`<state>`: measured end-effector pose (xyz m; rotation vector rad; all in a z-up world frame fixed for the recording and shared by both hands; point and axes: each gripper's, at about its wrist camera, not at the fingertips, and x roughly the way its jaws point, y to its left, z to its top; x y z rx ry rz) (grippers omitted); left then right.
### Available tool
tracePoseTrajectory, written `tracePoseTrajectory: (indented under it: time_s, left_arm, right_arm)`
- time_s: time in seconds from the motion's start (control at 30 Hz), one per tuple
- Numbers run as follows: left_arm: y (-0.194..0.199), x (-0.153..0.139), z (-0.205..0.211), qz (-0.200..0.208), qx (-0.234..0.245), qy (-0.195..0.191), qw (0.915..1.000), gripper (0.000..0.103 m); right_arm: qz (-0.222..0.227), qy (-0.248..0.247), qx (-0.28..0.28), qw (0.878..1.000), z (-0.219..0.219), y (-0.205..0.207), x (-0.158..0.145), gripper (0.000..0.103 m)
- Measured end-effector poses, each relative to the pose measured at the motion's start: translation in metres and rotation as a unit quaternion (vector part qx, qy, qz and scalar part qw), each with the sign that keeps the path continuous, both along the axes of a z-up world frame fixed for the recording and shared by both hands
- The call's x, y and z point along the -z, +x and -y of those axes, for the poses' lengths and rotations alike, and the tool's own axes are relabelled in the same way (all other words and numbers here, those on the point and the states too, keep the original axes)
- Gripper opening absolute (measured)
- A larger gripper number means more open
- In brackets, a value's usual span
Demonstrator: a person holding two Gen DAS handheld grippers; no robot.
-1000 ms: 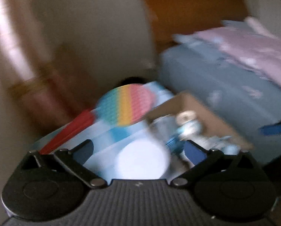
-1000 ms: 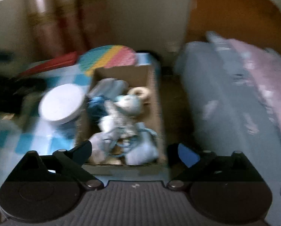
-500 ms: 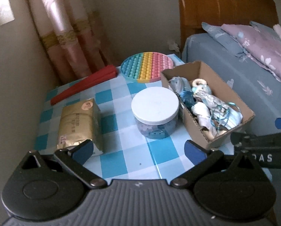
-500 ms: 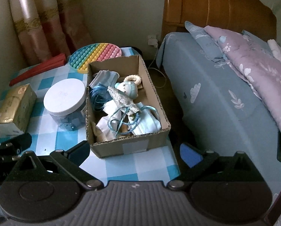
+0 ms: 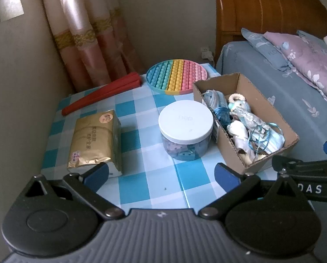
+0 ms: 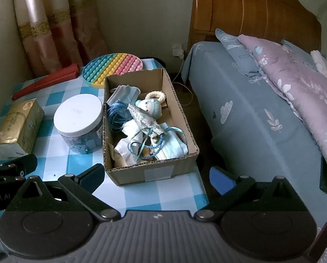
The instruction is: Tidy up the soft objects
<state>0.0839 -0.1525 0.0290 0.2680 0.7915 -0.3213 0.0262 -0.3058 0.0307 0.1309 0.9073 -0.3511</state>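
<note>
Cardboard box [image 6: 149, 118] sits at the right edge of the worktop [image 5: 141, 188], packed with soft stuff: small blue-headed doll [image 6: 151, 107], folded face masks [image 6: 125, 92], coil of blue cord [image 6: 117, 116], loose blue ribbon [image 6: 148, 141], pale cloth scraps at the near end. All of it lies inside the box walls, jumbled, nothing soft loose on the checked cloth that I can see. Just left of the box, touching or nearly so, a clear jar with white lid [image 5: 186, 121]; further left a gold tissue pack [image 5: 93, 138]; behind, a round rainbow pop-it mat [image 5: 176, 80] and a red folded fan [image 5: 102, 93] along the curtain side. Bed [image 6: 262, 118] to the right of the worktop.

Change: a second ago both views were smeared with motion and close in on the box and jar; half a second ago they had pulled back and sharpened, and now they sit almost the same, steady. So both grippers have backed off and settled above the near edge.

Left gripper [image 5: 161, 173] is spread wide, nothing between its fingers. Right gripper [image 6: 156, 176] likewise wide apart and empty, lined up on the box's near end.

Judgement: fits either sorting about to start or items already gathered in the box; can't tell which.
</note>
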Motion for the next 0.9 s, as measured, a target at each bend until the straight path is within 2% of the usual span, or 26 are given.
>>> tracePoseTrajectory:
  time_s: [0.9]
  left_arm:
    - [-0.0009,-0.0018,0.0010,-0.002,-0.012,-0.003,0.9999,0.102]
  right_arm:
    - [0.008,-0.007,0.002,1.000,0.0007,-0.0053,-0.0040,0.103]
